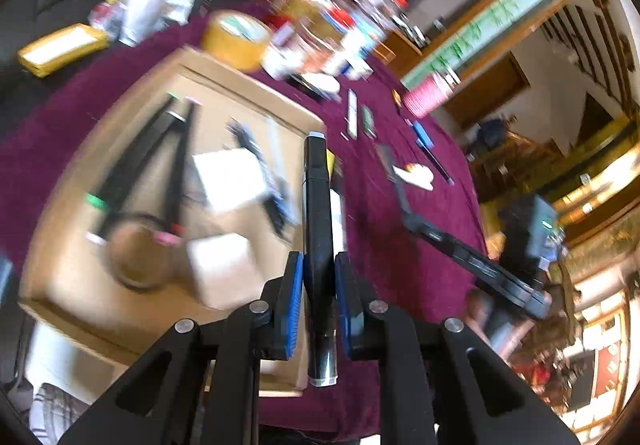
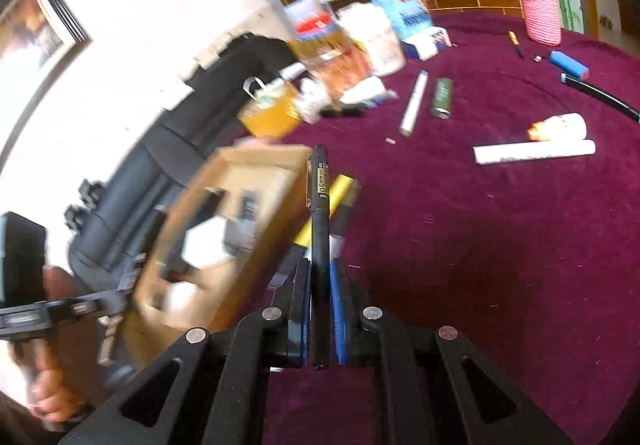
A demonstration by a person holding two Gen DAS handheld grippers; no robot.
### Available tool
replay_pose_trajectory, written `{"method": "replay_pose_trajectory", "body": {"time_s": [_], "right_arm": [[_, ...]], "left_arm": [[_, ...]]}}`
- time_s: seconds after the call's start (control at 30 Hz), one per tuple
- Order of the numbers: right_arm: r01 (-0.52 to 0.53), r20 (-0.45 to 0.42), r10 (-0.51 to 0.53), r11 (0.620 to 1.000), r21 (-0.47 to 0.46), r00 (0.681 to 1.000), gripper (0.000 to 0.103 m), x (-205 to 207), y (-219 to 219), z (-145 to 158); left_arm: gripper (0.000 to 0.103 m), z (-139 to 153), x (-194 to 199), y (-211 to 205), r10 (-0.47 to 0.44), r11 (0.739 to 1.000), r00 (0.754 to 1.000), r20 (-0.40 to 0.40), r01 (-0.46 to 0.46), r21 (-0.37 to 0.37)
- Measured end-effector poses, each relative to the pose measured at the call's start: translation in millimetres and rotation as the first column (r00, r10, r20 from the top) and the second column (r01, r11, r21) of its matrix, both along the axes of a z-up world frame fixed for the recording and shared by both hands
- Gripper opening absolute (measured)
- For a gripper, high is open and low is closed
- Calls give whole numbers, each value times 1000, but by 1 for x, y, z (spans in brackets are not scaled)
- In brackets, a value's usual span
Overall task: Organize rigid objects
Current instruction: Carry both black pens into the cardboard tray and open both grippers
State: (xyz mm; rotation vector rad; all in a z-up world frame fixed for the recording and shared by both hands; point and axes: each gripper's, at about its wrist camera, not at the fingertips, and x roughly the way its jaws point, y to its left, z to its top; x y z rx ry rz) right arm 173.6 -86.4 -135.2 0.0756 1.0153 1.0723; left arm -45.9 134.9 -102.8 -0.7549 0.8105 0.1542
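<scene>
Left gripper [image 1: 318, 271] was clamped on a fat black marker [image 1: 317, 205] near the cardboard box [image 1: 256, 93]. Right gripper [image 2: 320, 277] was pinching a slim black pen [image 2: 320, 221] over the purple cloth [image 2: 480, 245].

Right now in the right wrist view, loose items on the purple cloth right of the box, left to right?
White pen → green lighter → white paper roll → blue cylinder, with the pink woven cup behind them at the far edge.
</scene>
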Motion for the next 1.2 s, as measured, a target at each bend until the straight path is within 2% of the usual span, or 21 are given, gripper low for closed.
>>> {"method": "replay_pose_trajectory", "body": {"time_s": [0.1,0.2,0.37,0.47,0.57,0.6,0.7,0.77,0.93,1.2], "right_arm": [[-11,-49,14,998,68,999,10,-17,11,15],[-19,-55,24,997,80,998,10,-36,34,21],[-36,-25,35,999,-17,999,10,-53,88,19],[-29,3,29,998,-55,1000,10,-45,118,12],[-14,-5,13,998,-60,1000,10,-30,138,-2],[-9,-22,8,998,-59,1000,10,-26,141,-8],[6,15,-4,996,-84,1000,11,-25,143,-17],[-8,-5,7,997,-79,1000,11,-25,142,-21],[-5,52,14,988,-156,999,11,-33,152,-31],[4,107,18,980,-201,994,11,-37,156,-34]], "left_arm": [[15,1,-9,17,40,999,999,2,-40,2],[15,-1,-14,28,68,998,998,2,-68,0],[15,-9,-18,47,95,995,995,-22,-95,8],[15,-14,-17,57,109,994,993,-42,-109,12],[15,-19,-15,66,117,993,991,-65,-116,25],[15,-22,-14,69,123,992,989,-77,-120,36],[15,-29,-10,78,122,992,987,-108,-116,57],[15,-33,-4,82,112,992,986,-127,-103,78],[15,-42,5,90,98,993,983,-158,-85,87],[16,-55,18,91,63,994,978,-199,-43,100]]}}
